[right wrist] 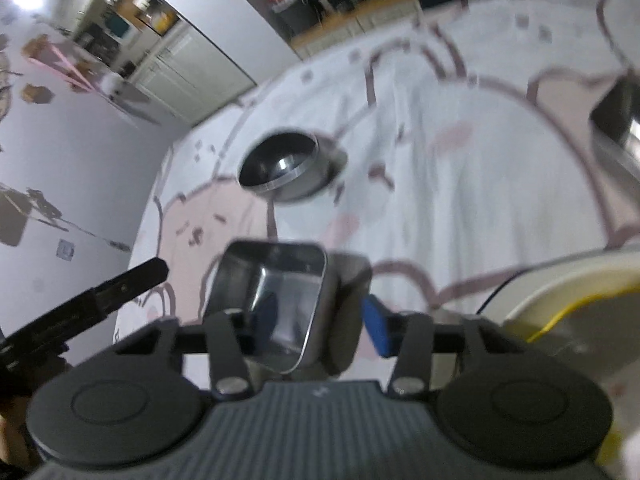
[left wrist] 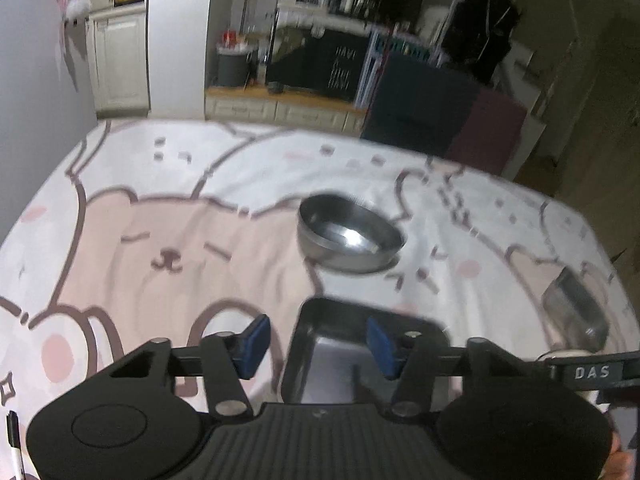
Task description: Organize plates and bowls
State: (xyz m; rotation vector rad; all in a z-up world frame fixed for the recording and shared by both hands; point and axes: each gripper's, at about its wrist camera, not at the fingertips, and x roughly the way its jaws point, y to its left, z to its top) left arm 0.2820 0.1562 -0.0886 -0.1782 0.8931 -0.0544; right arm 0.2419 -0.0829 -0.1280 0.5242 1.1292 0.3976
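The left claw (left wrist: 316, 344) is standing partly open over a square metal dish (left wrist: 352, 360) at lower centre, its blue pads apart from the walls. The right claw (right wrist: 316, 320) is also gaping partly, straddling the same dish (right wrist: 280, 304) without pressing it. One round steel bowl (left wrist: 349, 236) is sitting mid-frame on the bear-print counter (left wrist: 160, 240); another metal dish (left wrist: 576, 312) is lying at right. Both claws are angling downward.

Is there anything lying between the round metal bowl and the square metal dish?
No. In the left wrist view, only bare bear-print cloth lies between the round bowl and the square dish; the right wrist view agrees.
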